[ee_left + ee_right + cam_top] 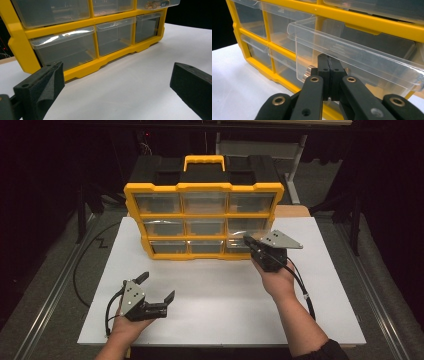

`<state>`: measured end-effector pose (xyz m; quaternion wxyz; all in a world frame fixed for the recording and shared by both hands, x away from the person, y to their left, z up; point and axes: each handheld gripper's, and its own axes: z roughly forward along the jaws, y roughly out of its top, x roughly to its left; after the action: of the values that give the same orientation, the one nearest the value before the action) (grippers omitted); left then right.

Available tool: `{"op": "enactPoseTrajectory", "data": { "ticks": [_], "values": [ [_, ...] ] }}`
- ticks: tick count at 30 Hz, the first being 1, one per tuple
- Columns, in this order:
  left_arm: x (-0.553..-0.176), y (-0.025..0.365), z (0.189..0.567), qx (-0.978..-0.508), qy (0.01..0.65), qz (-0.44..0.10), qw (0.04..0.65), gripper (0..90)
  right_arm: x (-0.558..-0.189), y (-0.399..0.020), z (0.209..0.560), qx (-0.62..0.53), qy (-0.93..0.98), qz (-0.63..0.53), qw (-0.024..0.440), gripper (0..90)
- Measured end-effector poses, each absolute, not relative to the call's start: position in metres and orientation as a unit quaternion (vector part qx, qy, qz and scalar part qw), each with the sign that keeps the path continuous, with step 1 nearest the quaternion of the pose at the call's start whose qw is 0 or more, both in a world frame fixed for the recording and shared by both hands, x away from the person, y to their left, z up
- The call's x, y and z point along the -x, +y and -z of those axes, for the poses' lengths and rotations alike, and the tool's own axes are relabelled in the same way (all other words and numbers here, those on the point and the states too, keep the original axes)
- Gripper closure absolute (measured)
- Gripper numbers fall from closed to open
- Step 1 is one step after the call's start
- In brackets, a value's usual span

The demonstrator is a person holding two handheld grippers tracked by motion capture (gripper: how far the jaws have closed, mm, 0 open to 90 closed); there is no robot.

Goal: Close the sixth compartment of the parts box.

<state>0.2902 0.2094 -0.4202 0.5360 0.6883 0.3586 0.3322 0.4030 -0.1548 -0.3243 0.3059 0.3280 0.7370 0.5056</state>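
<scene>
1. From above, you see the yellow organiser (204, 220) standing upright at the far side of the white table (225, 310), its black top carrying a yellow handle (204, 162). Your left gripper (156, 292) rests low on the near left of the table, well apart from the organiser. Your right gripper (248, 242) reaches to the organiser's right front.

2. Your right gripper view gives what the high view cannot: the jaws of the right gripper (330, 72) are pressed together, tips at the front wall of a clear drawer (352, 60) that stands pulled out from the yellow frame (372, 25). Whether they pinch its lip or merely touch it, you cannot tell. A small knurled metal part (308, 71) shows just left of the jaws.

3. Your left gripper view looks along the table at the organiser's lower row, with the left gripper (117, 90) jaws spread wide apart and nothing between them but bare table. One upper drawer (157, 3) at the top edge holds small items, too cropped to identify.

4. Count: two grippers, one organiser, nine clear drawers in three rows of three, one of them drawn out.
</scene>
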Motion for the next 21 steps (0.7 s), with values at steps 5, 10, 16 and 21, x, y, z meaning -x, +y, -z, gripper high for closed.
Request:
{"op": "enactPoseTrajectory", "data": {
  "ticks": [5,10,16,21],
  "values": [
    [-0.29,0.21,0.42,-0.687,0.359,-0.333,0.537,0.4,-0.407,-0.154,0.323,-0.331,0.737,-0.502,0.31,90.0],
    [-0.29,0.21,0.42,-0.687,0.359,-0.333,0.537,0.4,-0.412,-0.154,0.322,-0.332,0.737,-0.499,0.312,90.0],
    [-0.289,0.21,0.42,-0.685,0.359,-0.333,0.539,0.4,-0.419,-0.151,0.322,-0.329,0.739,-0.495,0.318,90.0],
    [-0.289,0.21,0.42,-0.685,0.36,-0.333,0.539,0.4,-0.423,-0.15,0.321,-0.325,0.742,-0.491,0.321,90.0]
  ]
}}
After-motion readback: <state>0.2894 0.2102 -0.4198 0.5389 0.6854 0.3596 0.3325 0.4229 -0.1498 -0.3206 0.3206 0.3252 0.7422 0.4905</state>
